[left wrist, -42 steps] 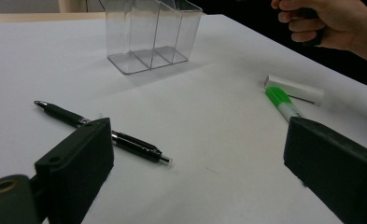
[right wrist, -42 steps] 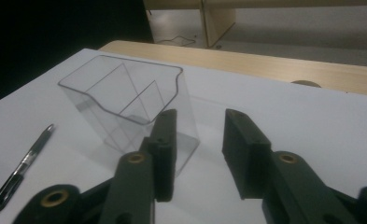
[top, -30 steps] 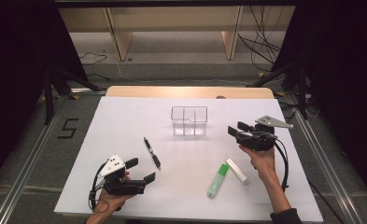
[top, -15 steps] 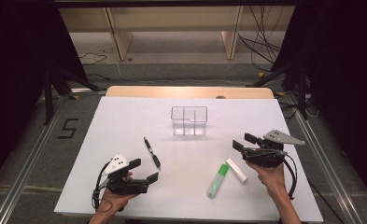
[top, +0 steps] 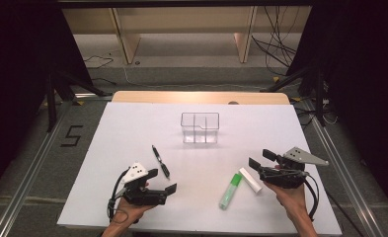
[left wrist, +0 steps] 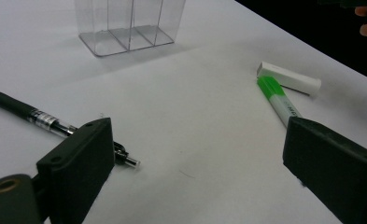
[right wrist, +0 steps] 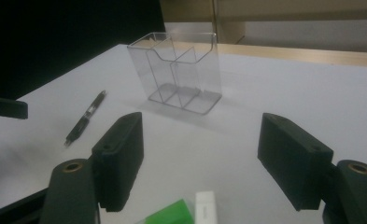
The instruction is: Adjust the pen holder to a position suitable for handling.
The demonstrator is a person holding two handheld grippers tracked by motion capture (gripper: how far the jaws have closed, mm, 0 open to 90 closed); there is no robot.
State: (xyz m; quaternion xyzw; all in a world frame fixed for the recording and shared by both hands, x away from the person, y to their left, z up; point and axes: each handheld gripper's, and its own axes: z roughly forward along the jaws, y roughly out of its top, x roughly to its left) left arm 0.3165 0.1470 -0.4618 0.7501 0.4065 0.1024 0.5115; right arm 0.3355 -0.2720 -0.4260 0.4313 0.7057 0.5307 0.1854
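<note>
Jaws of both grippers spread, the right gripper point(top: 257, 159) just opening beside a green-capped marker point(top: 230, 191).

The white table point(top: 132, 148) was brightly lit from above; surroundings were left dark; near jaws were blurred.

1. The clear, glossy plastic organiser box with dividers point(top: 200, 128) is smooth and see-through.
2. The black plastic pen point(left wrist: 36, 117) has a shiny metal tip.
3. The green highlighter point(top: 230, 191) and white cap-like stick point(top: 250, 180) look like smooth plastic.
4. The white table top point(top: 132, 128) is matt.
5. The gripper jaws are matt black plastic.
</note>
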